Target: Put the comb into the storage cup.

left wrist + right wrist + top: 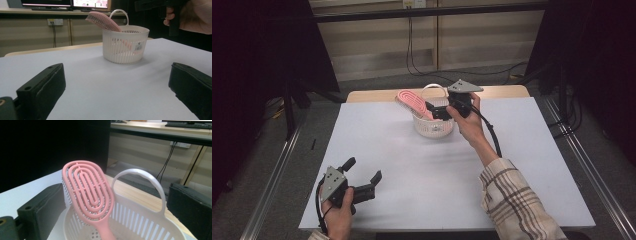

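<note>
Jaws of the left gripper [364, 176] are standing wide open with nothing between them, resting low at about 7 o'clock on the white surface [402, 165]. The left hand [337, 212] is just holding it there, so this gripper is waiting.

Farther away, at about 12 o'clock, the white basket [433, 125] is sitting on the surface. The pink hairbrush [413, 102] is standing in it, handle down, with its head leaning out over the rim toward 10 o'clock. The right gripper [443, 111] is hovering right beside the basket at its 2 o'clock side. Its jaws are gaping wide too, and they are not pressing on the brush.

I think the drop-off step is ending: the brush is already in the basket and let go. Next, the right hand [469, 122] likely needs to pull away without bumping the brush or the thin basket handle [435, 88], since the light basket could tip.

The right gripper view is showing the brush's looped back [87, 192] up close and the handle going down inside the basket [140, 225]. The left gripper view is showing the basket [125, 45] from the side, with the brush bristles [101, 20] facing down and the handle visible through the slats. The high view is showing both grippers well apart.
</note>
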